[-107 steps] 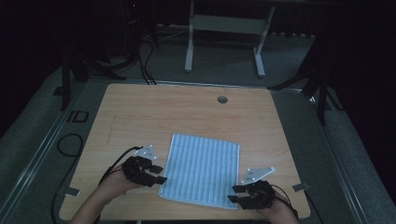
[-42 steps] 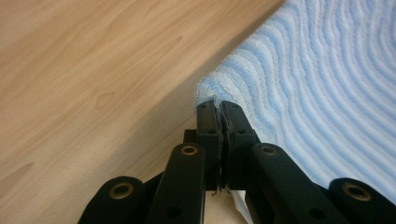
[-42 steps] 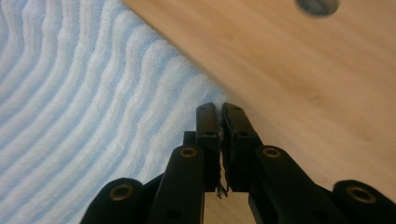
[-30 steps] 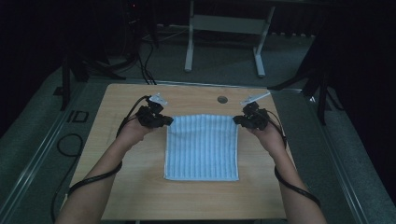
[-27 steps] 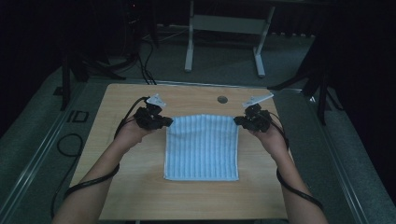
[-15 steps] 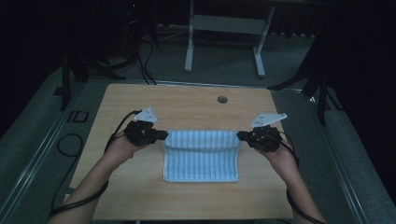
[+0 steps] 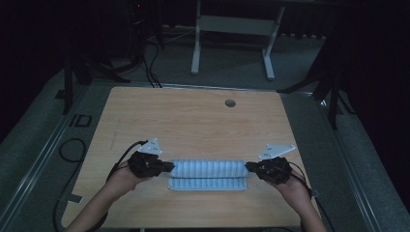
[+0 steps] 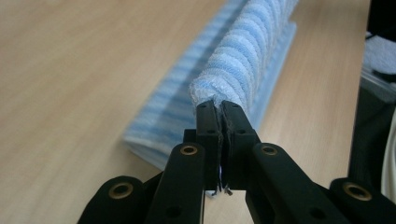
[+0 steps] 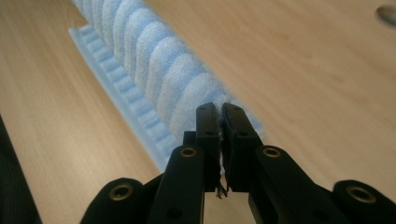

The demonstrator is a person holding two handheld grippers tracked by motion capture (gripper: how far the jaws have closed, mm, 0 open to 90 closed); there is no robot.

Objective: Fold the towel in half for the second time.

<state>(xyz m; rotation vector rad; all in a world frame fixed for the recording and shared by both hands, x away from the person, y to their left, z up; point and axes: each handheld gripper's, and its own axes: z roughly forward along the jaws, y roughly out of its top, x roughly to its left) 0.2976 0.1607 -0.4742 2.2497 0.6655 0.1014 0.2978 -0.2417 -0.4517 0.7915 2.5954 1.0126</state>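
High view has the striped towel [image 7: 208,173] lying near the front edge of the wooden counter [image 7: 193,121], midway between the two hands; its far edge is lifted and carried over the near part, so a rounded fold stands above a flat strip beneath. Left claw [image 7: 167,166] pinches one end of that raised edge and right claw [image 7: 249,167] pinches the other, each clamped tight on the cloth. Left gripper view confirms it: the black jaws are pressed together with blue and white terry [image 8: 243,70] bunched between their tips and a few threads hanging below; right gripper view shows the same at the other corner [image 9: 177,88], jaws narrow and gripping fabric.

The step in hand looks like folding the towel in half toward the person; to do it well, both corners should travel level and at the same pace, with the edge kept taut so the middle does not sag; the carried edge should land square on the near edge before either claw lets go, then the cloth wants laying down rather than dropping, since terry tends to spring and creep.

As for writing, the letters "ID" [image 7: 80,120] are readable on the grey surface left of the counter; the towel shows no label.
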